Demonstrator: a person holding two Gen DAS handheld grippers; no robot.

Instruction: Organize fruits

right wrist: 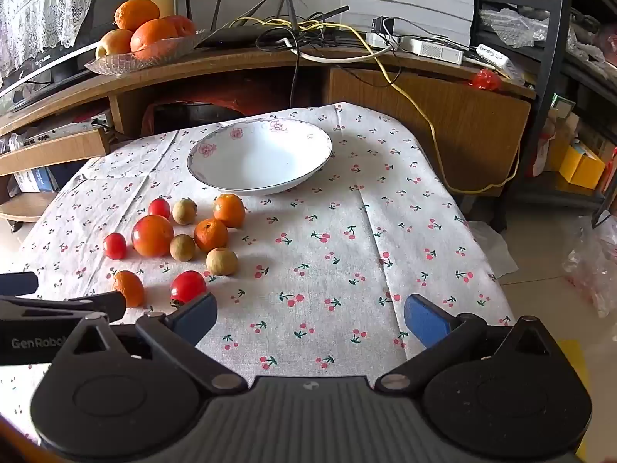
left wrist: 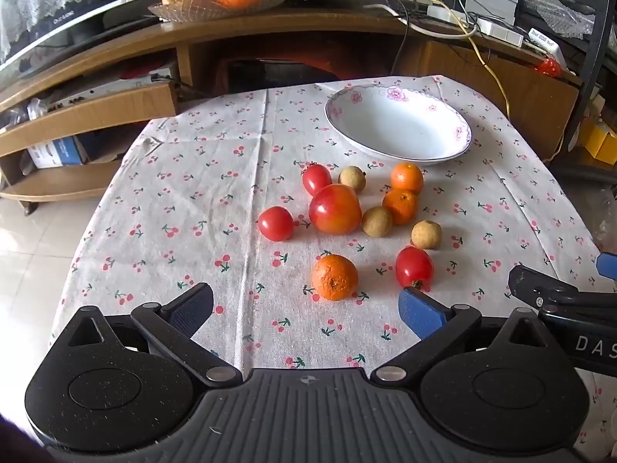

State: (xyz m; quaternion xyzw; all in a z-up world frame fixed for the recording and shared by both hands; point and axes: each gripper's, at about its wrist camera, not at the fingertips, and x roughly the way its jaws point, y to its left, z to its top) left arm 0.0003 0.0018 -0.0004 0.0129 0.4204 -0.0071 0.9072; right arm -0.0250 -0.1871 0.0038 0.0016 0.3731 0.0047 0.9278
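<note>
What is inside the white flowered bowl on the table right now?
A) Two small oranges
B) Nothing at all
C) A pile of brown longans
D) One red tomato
B: the white flowered bowl shows only its bare white inside in both views, while the fruits all lie on the cherry-print tablecloth in front of it.

Bare cloth [right wrist: 327,270] right of clustered fruits [right wrist: 181,239].
</note>
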